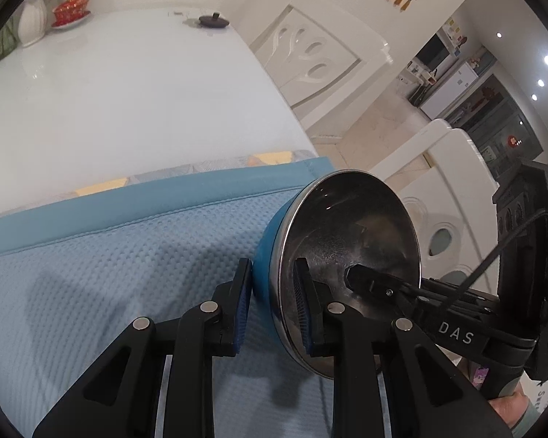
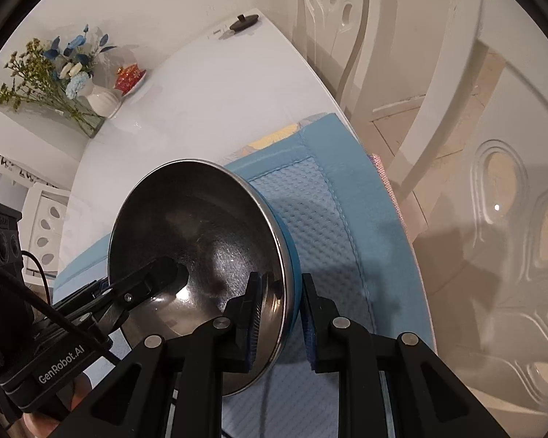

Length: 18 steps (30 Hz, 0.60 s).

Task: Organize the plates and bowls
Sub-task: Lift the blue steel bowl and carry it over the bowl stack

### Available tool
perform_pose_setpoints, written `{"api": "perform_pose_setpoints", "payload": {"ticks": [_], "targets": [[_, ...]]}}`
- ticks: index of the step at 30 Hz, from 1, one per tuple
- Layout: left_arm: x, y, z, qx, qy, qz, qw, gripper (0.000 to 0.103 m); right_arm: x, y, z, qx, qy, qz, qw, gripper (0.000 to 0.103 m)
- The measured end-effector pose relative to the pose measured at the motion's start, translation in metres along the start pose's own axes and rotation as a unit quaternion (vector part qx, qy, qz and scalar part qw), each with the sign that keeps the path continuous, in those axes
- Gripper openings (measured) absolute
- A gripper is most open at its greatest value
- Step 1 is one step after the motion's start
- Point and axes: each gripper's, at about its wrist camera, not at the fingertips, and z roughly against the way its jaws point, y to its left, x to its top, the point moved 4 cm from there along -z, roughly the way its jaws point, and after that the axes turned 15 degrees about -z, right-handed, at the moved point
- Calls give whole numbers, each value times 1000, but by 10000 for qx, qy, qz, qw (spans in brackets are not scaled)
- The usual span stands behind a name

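Note:
A single bowl (image 1: 350,226), blue outside and steel inside, hangs tilted on edge above the blue mat (image 1: 109,255), gripped from two sides. My left gripper (image 1: 274,306) is shut on its rim, one pad on the blue outer wall and one inside. From the right, a finger of my right gripper (image 1: 369,281) reaches into the steel interior. In the right wrist view my right gripper (image 2: 281,314) is shut on the opposite rim of the bowl (image 2: 197,211). There a finger of the left gripper (image 2: 157,273) lies inside the bowl.
The blue mat (image 2: 328,219) covers the near end of a white table (image 1: 128,91). At the far end stand a white vase (image 1: 33,22), a red lidded cup (image 1: 70,9) and a black lid (image 1: 212,20). White chairs (image 1: 310,54) line the table's right side.

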Motion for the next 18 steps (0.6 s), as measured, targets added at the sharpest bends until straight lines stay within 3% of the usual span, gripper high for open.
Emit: {"api": "perform_pose_setpoints", "payload": {"ticks": [9, 18], "targets": [[-7, -32, 61, -109, -373, 73, 9992, 20, -21, 3, 52, 360, -49, -275, 9990, 19], [-32, -60, 110, -150, -767, 317, 9964, 20, -61, 17, 106, 330, -348, -44, 9988, 19]]}}
